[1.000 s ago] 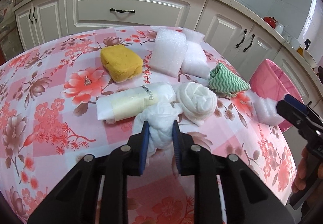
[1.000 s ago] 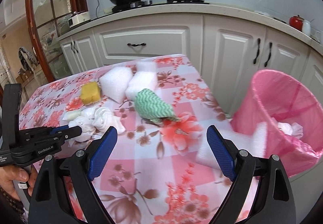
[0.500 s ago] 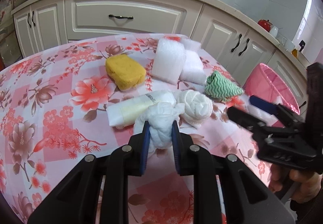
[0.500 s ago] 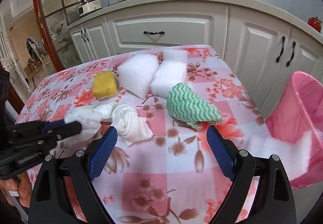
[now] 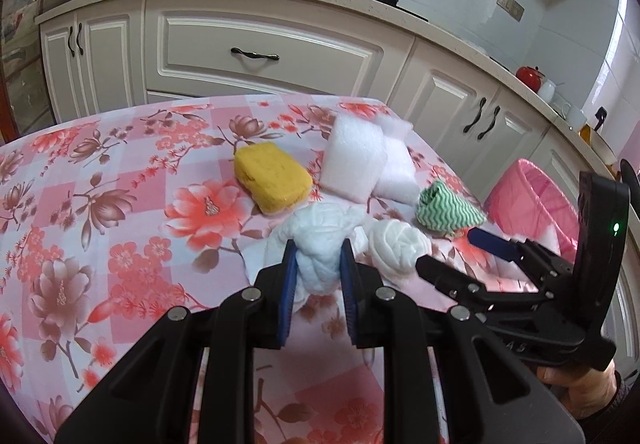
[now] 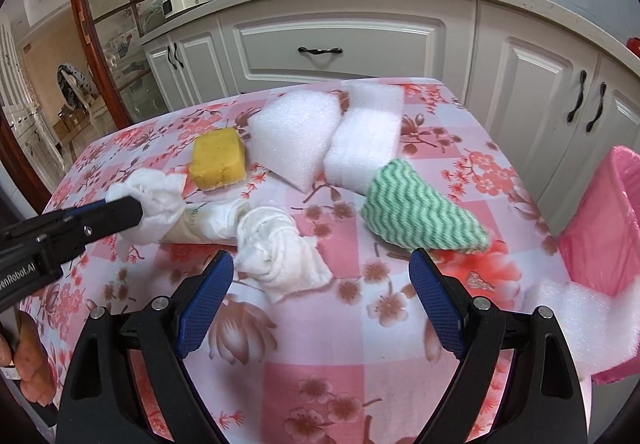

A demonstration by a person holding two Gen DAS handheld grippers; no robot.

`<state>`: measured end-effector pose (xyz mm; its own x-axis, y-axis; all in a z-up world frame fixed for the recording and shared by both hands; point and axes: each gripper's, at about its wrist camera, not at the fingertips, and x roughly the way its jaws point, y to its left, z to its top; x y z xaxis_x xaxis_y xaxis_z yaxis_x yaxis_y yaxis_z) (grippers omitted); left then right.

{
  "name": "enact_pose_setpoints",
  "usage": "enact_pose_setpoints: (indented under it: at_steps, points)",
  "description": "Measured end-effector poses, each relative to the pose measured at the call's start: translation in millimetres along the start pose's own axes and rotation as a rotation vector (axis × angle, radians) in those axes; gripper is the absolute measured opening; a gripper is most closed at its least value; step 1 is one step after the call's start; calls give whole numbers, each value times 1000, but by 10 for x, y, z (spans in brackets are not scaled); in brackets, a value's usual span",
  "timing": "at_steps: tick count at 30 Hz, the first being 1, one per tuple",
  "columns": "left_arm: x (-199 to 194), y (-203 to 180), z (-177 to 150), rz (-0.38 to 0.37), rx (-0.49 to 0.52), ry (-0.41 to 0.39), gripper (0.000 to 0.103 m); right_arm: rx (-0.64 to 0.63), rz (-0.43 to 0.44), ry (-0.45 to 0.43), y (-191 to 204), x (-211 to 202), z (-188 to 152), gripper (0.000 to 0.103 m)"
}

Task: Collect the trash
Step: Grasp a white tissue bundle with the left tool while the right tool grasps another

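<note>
Your left gripper (image 5: 318,260) is pinching a crumpled white tissue wad (image 5: 320,244) between its blue pads, and the wad hangs clear of the floral tablecloth (image 5: 100,204). From the right wrist view the same wad (image 6: 154,196) sits at the tip of the left gripper (image 6: 132,210), above a rolled plastic bag (image 6: 200,224) that lies on the cloth just beneath it.

Your right gripper (image 6: 320,284) is spread wide with nothing between its fingers; its jaws have just been closing a little. A second twisted white tissue (image 6: 276,248) lies on the cloth just ahead of its left finger, touching the end of the plastic bag. Ahead of its right finger lies a green and white zigzag cloth (image 6: 420,212), folded into a wedge.

Farther ahead of both grippers are a yellow sponge (image 6: 218,158) and two white foam blocks (image 6: 300,136), the blocks leaning against each other. In the left wrist view the sponge (image 5: 272,178) is just beyond the held wad, and the right gripper (image 5: 452,256) reaches in from the right, beside the second tissue (image 5: 396,248).

The pink bin (image 6: 600,228) stands off the table edge to the right of your right gripper, with a piece of white foam (image 6: 576,320) resting against its near rim.
</note>
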<state>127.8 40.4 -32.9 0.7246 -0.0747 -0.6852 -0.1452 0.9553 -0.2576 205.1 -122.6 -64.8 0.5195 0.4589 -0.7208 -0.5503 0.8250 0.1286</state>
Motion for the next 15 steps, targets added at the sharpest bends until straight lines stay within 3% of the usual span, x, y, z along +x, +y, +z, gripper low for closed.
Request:
enact_pose_setpoints:
  at_steps: [7, 11, 15]
  points:
    - [1, 37, 75, 0, -4, -11, 20, -15, 4, 26, 105, 156, 40, 69]
    - [17, 32, 87, -2, -5, -13, 20, -18, 21, 53, 129, 241, 32, 49]
    - [24, 27, 81, -2, -4, -11, 20, -11, 36, 64, 111, 277, 19, 37]
